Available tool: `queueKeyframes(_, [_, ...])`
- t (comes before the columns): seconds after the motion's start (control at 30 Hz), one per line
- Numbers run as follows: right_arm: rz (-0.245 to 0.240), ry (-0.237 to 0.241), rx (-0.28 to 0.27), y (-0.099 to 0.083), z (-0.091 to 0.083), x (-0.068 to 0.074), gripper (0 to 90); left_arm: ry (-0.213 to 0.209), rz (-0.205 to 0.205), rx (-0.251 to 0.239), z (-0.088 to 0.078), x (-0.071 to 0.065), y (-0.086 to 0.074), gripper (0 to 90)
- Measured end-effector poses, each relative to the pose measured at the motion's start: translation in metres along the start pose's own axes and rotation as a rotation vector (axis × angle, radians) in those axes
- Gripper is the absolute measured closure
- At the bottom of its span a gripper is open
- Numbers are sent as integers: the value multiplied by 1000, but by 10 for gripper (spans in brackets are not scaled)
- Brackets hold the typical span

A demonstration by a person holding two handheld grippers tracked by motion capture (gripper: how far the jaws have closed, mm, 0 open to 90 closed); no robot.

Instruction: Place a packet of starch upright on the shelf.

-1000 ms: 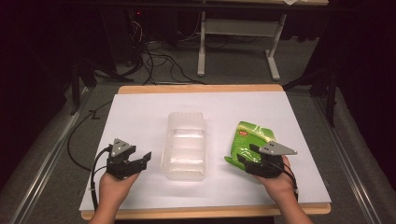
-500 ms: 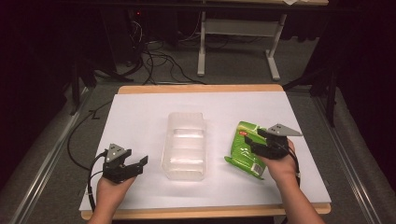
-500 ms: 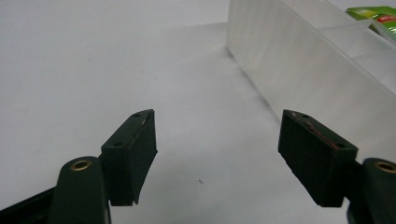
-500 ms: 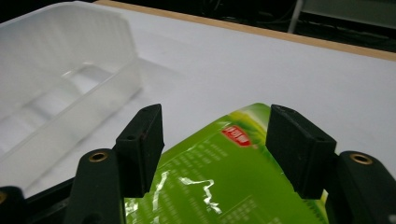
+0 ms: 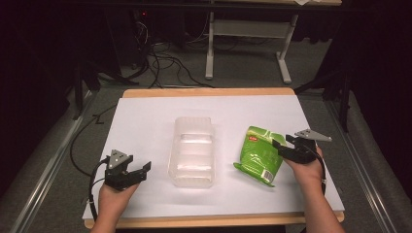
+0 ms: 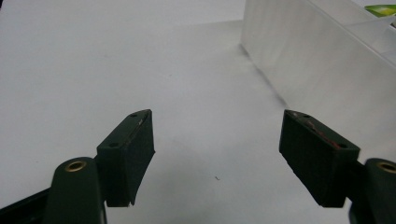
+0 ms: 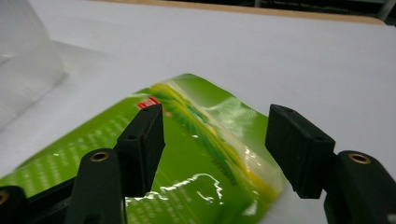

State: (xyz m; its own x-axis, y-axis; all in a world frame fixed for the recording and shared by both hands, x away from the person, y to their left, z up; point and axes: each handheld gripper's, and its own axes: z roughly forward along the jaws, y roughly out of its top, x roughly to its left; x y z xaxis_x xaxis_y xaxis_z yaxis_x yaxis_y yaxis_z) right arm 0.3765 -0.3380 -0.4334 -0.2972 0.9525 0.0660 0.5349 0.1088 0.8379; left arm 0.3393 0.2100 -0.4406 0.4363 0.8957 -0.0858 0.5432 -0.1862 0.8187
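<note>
A green snack bag [image 5: 257,155] lies flat on the white table [image 5: 145,126], right of a clear plastic tub [image 5: 192,150]. My right gripper [image 5: 283,147] hovers at the bag's right edge, jaws open. In the right gripper view the green bag [image 7: 196,158] lies under and between the spread jaws of my right gripper [image 7: 215,140], not pinched. My left gripper [image 5: 142,170] rests open near the front left, short of the tub. The left gripper view has my left gripper [image 6: 217,144] wide open over bare table, with the clear tub's wall [image 6: 317,70] ahead on the right.
The table's wooden front edge [image 5: 209,221] runs close to both hands. A black cable [image 5: 77,145] trails off the table's left side. Beyond the far edge stand desk legs [image 5: 284,63] and tangled cables [image 5: 165,58] on the floor.
My right gripper has drawn back to the right, off the middle of the bag to its right edge. My left gripper has slid slightly toward the front.
</note>
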Motion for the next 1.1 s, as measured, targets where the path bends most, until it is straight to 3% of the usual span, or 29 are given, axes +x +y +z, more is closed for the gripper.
queueKeyframes(0.07, [28, -23, 37, -4, 5, -12, 379, -2, 12, 6, 1, -2, 0, 270])
queueKeyframes(0.23, [50, -54, 78, -9, 17, -27, 400, -10, 25, 9, 2, -3, 0, 270])
queueKeyframes(0.5, [117, -44, 135, -14, 40, -48, 457, -5, 27, 14, 3, -4, -1, 271])
queueKeyframes(0.53, [132, -24, 134, -15, 43, -51, 482, -6, 27, 12, 3, -4, -1, 271])
queueKeyframes(0.9, [123, -14, 157, -17, 50, -48, 508, -15, 33, 16, 3, -6, -1, 271])
queueKeyframes(1.1, [107, -10, 167, -17, 49, -45, 641, -22, 43, 17, 3, -8, -1, 271])
